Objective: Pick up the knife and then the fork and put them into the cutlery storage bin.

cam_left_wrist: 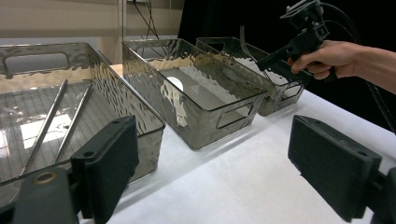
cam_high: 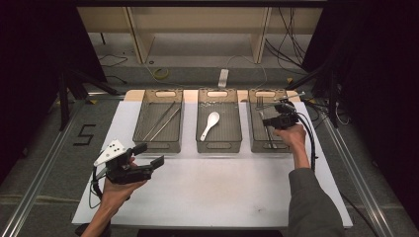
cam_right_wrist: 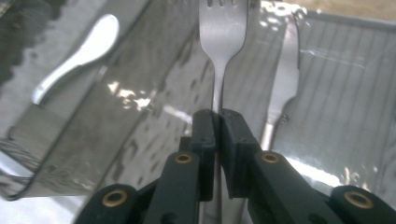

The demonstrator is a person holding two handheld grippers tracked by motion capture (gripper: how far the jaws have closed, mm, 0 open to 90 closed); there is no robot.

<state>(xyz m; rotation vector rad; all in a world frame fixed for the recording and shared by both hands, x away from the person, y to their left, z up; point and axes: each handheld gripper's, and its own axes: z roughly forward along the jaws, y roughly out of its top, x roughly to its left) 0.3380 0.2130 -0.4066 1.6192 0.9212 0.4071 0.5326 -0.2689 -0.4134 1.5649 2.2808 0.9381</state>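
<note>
Right gripper (cam_right_wrist: 217,116) fingers pinching fork (cam_right_wrist: 223,32) handle above right bin (cam_high: 257,136), knife (cam_right_wrist: 285,74) just beside fork, left gripper (cam_high: 148,155) fingers spread, over desk (cam_high: 222,187) near left bin (cam_high: 158,143)

You have a white table (cam_high: 207,192) in front of you, and three smoky see-through bins stand directly on it in a row along its far edge. The left bin (cam_high: 142,143) sits nearest your left hand's side, the middle bin (cam_high: 219,146) just beside it, and the right bin (cam_high: 257,145) just beside that; narrow strips of tabletop separate them. The near half of the table, between the bins and you, is bare white surface
</note>
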